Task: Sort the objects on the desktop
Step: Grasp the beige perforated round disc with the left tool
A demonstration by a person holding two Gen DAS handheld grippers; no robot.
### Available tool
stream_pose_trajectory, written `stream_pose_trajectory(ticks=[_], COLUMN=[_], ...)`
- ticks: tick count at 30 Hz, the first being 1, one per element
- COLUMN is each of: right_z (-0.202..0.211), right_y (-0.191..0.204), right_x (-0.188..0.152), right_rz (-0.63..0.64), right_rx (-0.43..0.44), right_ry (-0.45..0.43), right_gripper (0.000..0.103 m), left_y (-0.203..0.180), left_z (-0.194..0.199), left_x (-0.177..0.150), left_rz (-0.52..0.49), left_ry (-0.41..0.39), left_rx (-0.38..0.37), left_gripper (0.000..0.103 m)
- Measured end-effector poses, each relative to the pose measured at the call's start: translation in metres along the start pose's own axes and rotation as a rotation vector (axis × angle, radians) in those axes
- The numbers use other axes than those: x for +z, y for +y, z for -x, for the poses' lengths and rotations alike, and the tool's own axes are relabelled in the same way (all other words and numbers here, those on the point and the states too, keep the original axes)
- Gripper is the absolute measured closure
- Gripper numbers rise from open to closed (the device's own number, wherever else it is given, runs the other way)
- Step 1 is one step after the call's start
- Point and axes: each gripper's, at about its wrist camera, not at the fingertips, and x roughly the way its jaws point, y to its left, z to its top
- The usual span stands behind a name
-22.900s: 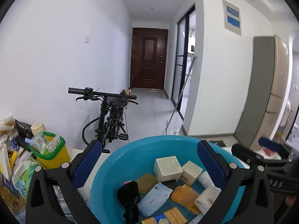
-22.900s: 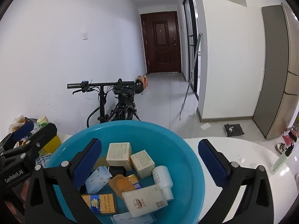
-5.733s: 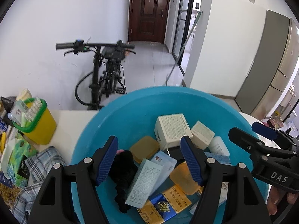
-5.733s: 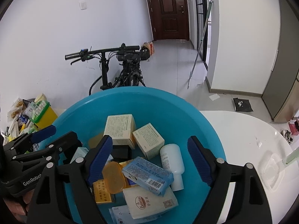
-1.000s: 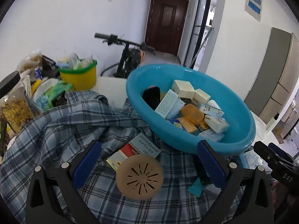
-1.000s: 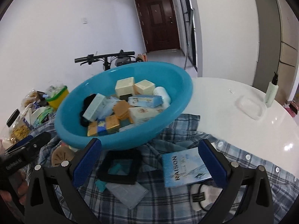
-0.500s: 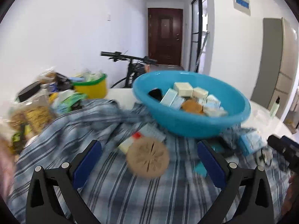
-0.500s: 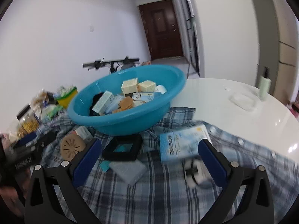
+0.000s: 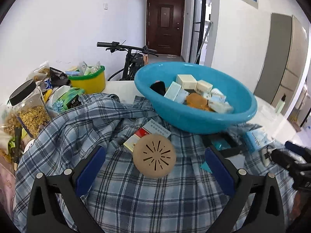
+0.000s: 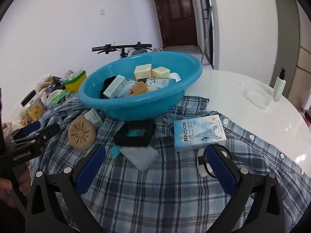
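Both the left gripper (image 9: 154, 168) and right gripper (image 10: 154, 168) hang wide, holding nothing, over the shirt (image 9: 120, 192). The basin (image 10: 136, 106) of boxes sits on it. Only the right view shows the RAISON box (image 10: 199, 132) sharply; only the left shows the jar (image 9: 29, 108).

Left wrist view: set low over the near edge of the plaid shirt (image 9: 108, 184), facing the far wall and door, close to the round tan vented lid (image 9: 154, 155). Right wrist view: set further right and slightly higher, facing the same way, angled left. Both views share the blue basin (image 9: 194, 122) (image 10: 136, 108), the lid (image 10: 82, 135), the black square frame (image 10: 135, 134) and the shirt (image 10: 165, 190)
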Motion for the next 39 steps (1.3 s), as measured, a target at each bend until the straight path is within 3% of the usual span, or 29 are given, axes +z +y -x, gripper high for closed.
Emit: stream_pose_trajectory(ticks=[4, 10, 19, 24, 30, 39], right_z=[0.017, 0.010, 0.007, -0.011, -0.030, -0.035], right_y=[0.009, 0.017, 0.015, 0.012, 0.006, -0.003], right_x=[-0.009, -0.031, -0.019, -0.018, -0.018, -0.021], right_rz=[-0.049, -0.011, 0.025, 0.009, -0.013, -0.042], right_rx=[0.011, -0.053, -0.060, -0.039, -0.037, -0.034], right_ry=[-0.061, 0.013, 0.009, 0.040, 0.068, 0.089], right_gripper=[0.000, 0.000, 0.000, 0.000, 0.000, 0.000], left_y=[0.003, 0.001, 0.005, 0.003, 0.003, 0.006], left_z=[0.019, 0.004, -0.023, -0.054, -0.090, -0.109], left_x=[-0.020, -0.045, -0.030, -0.023, -0.023, -0.029], left_rz=[0.021, -0.013, -0.016, -0.046, -0.042, -0.046], left_ry=[-0.051, 0.044, 0.061, 0.119, 0.169, 0.205], left_rx=[-0.004, 0.000, 0.029, 0.008, 0.046, 0.072], left_gripper=[0.000, 0.000, 0.000, 0.000, 0.000, 0.000])
